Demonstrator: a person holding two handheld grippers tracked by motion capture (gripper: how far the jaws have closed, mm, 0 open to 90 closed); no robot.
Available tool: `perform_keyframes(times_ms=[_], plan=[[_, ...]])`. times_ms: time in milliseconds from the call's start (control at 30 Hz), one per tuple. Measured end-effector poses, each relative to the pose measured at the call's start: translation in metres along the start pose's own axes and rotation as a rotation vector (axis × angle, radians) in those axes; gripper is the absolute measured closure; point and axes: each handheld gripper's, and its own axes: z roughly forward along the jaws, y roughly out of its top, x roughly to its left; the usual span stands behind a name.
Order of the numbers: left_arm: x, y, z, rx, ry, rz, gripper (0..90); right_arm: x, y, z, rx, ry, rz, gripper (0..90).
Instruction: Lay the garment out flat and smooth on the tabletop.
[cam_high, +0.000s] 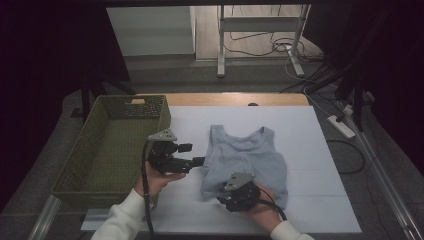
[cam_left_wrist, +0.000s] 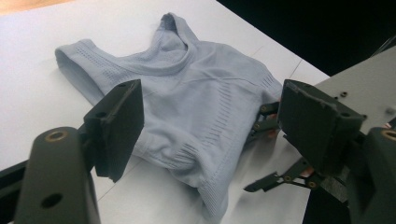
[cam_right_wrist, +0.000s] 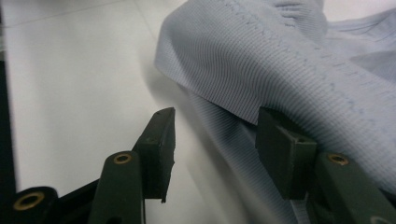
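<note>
A light blue sleeveless top lies flat on the white board, neck toward the far side. My left gripper is held level at the top's left edge, jaws open and pointing at it. In the left gripper view the top lies just beyond the open left gripper, with nothing pinched. My right gripper sits low at the near hem by the left corner. In the right gripper view the ribbed hem lies just ahead of the open right gripper, and the pads do not press on it.
A green woven basket stands on the table's left side, close behind the left hand. The board's near edge runs just below both hands. Beyond the table are a white stand, cables and a power strip on the floor.
</note>
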Motion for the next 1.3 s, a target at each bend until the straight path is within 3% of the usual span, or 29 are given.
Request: perform_keyframes(times_ms=[133,400,633,767,900,1100,1300], plan=[[0.000,0.000,0.000,-0.001,0.000,-0.003,23.7,-0.005,0.003,0.003,0.006,-0.034,-0.019,48.0],[0.000,0.000,0.000,0.000,0.001,0.000,23.7,-0.009,0.001,0.017,0.076,-0.022,-0.025,47.9],[0.000,0.000,0.000,0.000,0.001,0.002,23.7,-0.015,0.000,0.016,0.075,-0.009,0.008,72.7],[0.000,0.000,0.000,0.001,0.001,0.003,23.7,-0.016,0.001,0.013,0.066,0.006,0.001,84.4],[0.000,0.000,0.000,-0.001,0.001,0.003,23.7,-0.015,0.002,0.007,0.057,0.020,0.007,85.5],[0.001,0.000,-0.001,-0.004,0.001,0.001,23.7,-0.005,0.013,-0.019,-0.003,0.068,0.013,85.6],[0.001,0.000,-0.001,-0.003,0.001,0.003,23.7,0.003,0.014,-0.034,-0.040,0.152,0.028,85.6]])
